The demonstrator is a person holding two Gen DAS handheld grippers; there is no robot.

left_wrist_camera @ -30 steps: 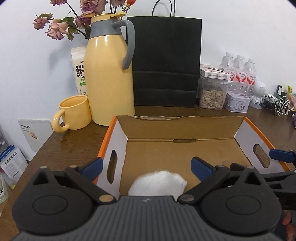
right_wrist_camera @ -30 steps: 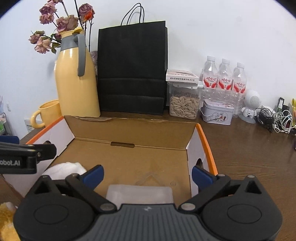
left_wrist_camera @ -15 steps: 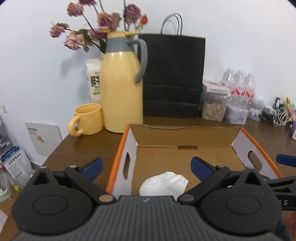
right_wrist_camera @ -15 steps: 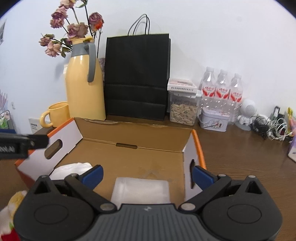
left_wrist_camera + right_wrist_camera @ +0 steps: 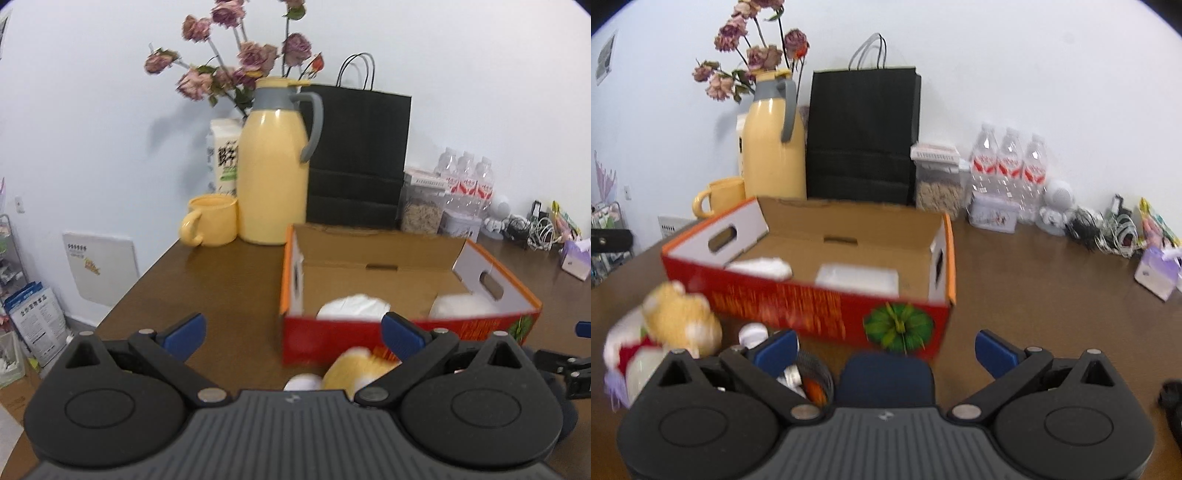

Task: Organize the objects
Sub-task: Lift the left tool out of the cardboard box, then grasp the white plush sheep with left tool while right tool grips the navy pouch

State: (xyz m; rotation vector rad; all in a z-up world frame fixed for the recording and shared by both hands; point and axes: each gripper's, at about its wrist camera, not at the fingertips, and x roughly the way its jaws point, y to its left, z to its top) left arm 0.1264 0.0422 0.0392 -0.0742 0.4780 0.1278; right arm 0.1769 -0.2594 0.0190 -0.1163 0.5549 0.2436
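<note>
1. Cardboard, red on its outer front wall and plain brown inside, makes up the open box (image 5: pixel 827 306) on the brown bench (image 5: pixel 1034 295); it already holds a crumpled white bundle (image 5: pixel 352 304) at its left and a flat white packet (image 5: pixel 857 277) nearer its right.
2. Both views have pulled back and risen in the last second (a moment ago each looked straight down into the box); now the printed front wall shows whole, and so do the things waiting in front of it.
3. Left tongs (image 5: pixel 291 332) stand wide open and hold nothing; right tongs (image 5: pixel 886 347) likewise gape, empty.
4. Newly in sight: a yellow plush toy (image 5: pixel 679 317) on the bench just outside the box's front left corner, a small mesh holder (image 5: pixel 812 376) beside it, and a dark blue item (image 5: pixel 884 376) between the right tongs' arms.
5. My reading: two items are stowed, and the retreat marks a turn toward the next pickup; the plush, nearest the left tongs, seems the likely candidate.
</note>
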